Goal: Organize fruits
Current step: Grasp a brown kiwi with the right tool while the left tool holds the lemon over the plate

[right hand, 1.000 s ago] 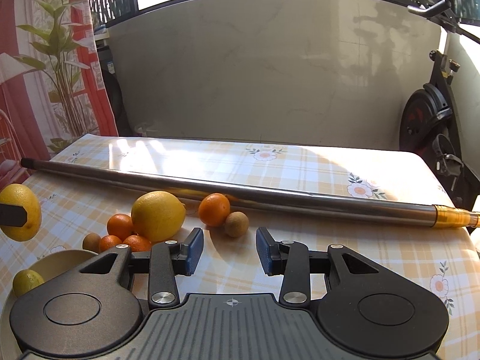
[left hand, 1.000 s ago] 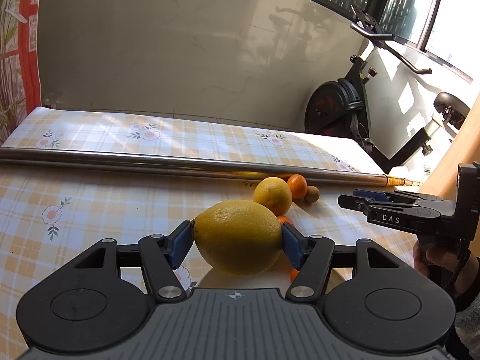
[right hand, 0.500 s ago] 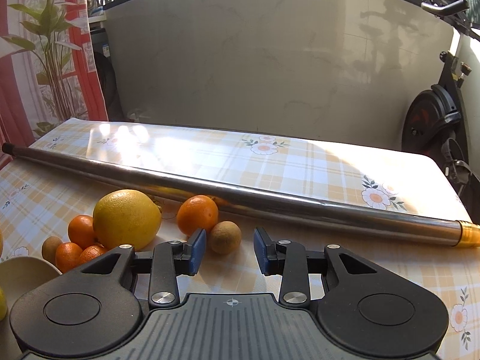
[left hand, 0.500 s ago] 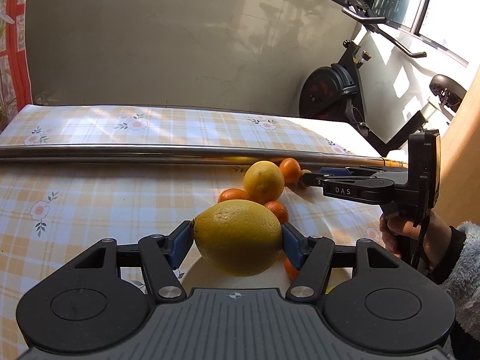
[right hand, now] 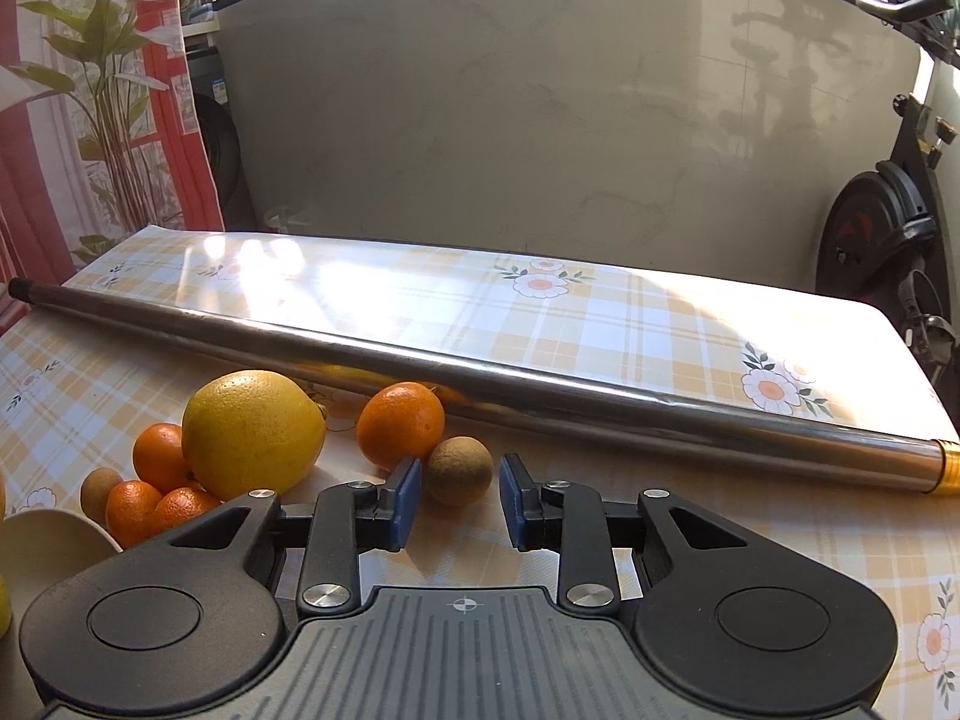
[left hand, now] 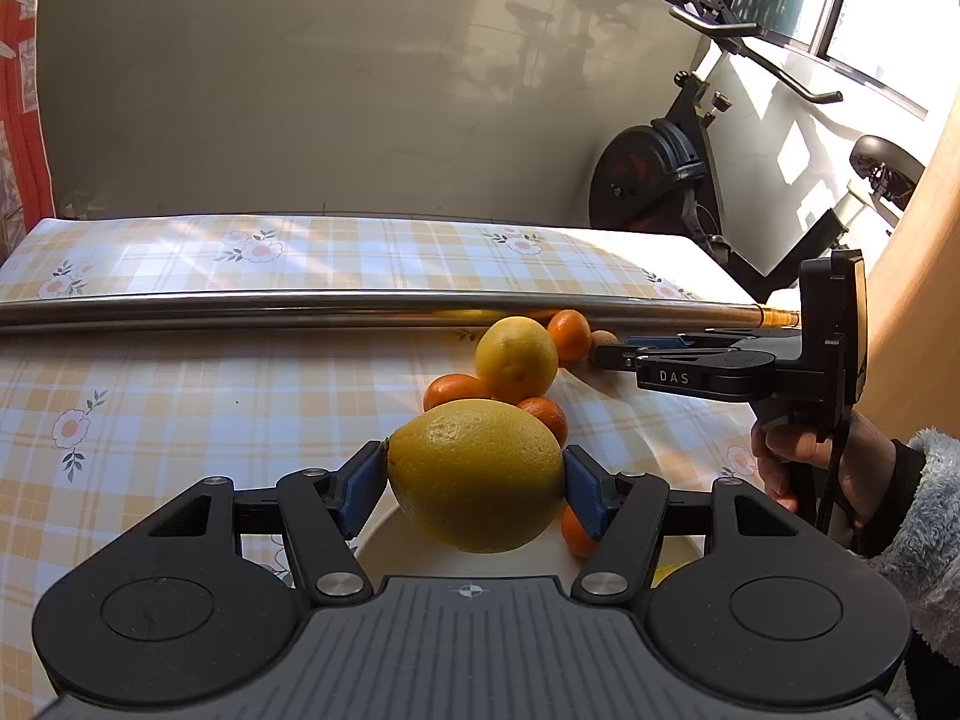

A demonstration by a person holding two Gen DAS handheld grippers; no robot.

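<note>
Left wrist view: my left gripper [left hand: 474, 483] clamps a big lemon [left hand: 475, 474] between both blue pads, above the cream bowl [left hand: 384, 546]. My right gripper [right hand: 456, 495] has just been narrowing; its pads flank the small brown fruit [right hand: 459, 478] on the checked tablecloth [right hand: 600, 324], with small gaps on each side, beside an orange [right hand: 401, 423].

A home – floral tablecloth [right hand: 600, 324], exercise bike [left hand: 672, 180], curtain [right hand: 90, 120]
</note>
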